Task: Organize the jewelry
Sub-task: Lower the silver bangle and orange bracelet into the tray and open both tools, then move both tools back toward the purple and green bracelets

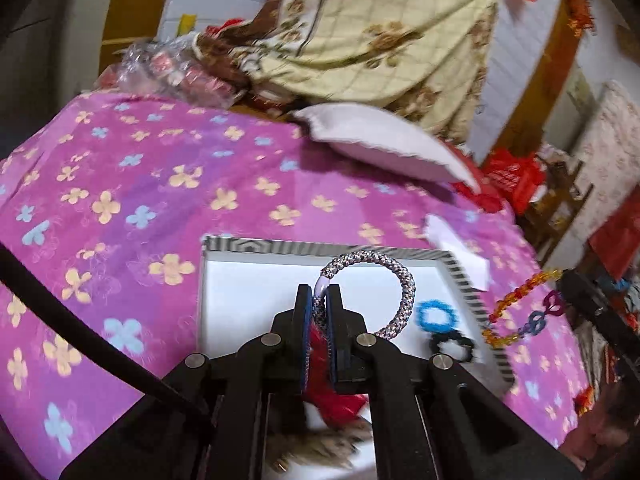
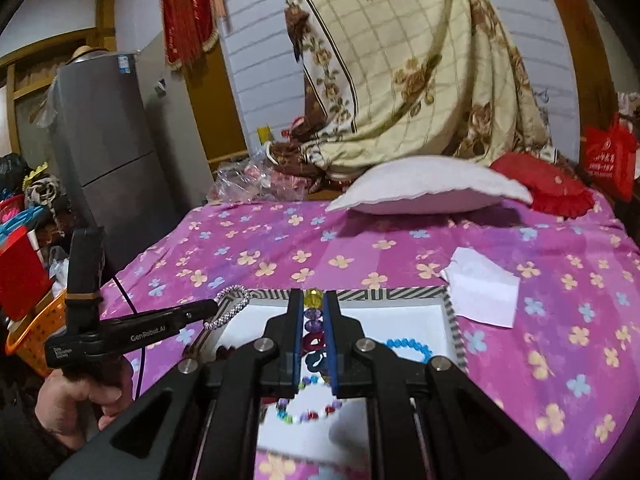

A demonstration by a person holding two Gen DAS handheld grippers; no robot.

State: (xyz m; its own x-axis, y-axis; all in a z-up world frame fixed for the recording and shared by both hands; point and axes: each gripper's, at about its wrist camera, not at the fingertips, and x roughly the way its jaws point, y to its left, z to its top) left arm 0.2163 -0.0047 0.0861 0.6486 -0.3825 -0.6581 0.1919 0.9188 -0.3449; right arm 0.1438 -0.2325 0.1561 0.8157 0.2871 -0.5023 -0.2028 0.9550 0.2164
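Note:
In the left wrist view my left gripper point(image 1: 319, 295) is shut on a silver-grey braided bracelet point(image 1: 394, 284), whose loop stands up over a white tray with a striped rim point(image 1: 320, 245). A blue ring point(image 1: 436, 314) and a black one point(image 1: 452, 344) lie in the tray. My right gripper point(image 2: 313, 300) is shut on a beaded strand point(image 2: 312, 322) with yellow and purple beads and lace pieces. That strand point(image 1: 520, 296) hangs at the right of the left wrist view. The left gripper point(image 2: 208, 307) and its bracelet point(image 2: 234, 304) hover at the tray's left corner.
The tray rests on a pink flowered bedspread point(image 2: 360, 248). A blue bead bracelet point(image 2: 408, 348) and a multicoloured one point(image 2: 308, 404) lie in it. White paper point(image 2: 480, 292) lies to its right, a pillow point(image 2: 428, 192) and red cushion point(image 2: 548, 188) behind. A fridge point(image 2: 120, 152) stands left.

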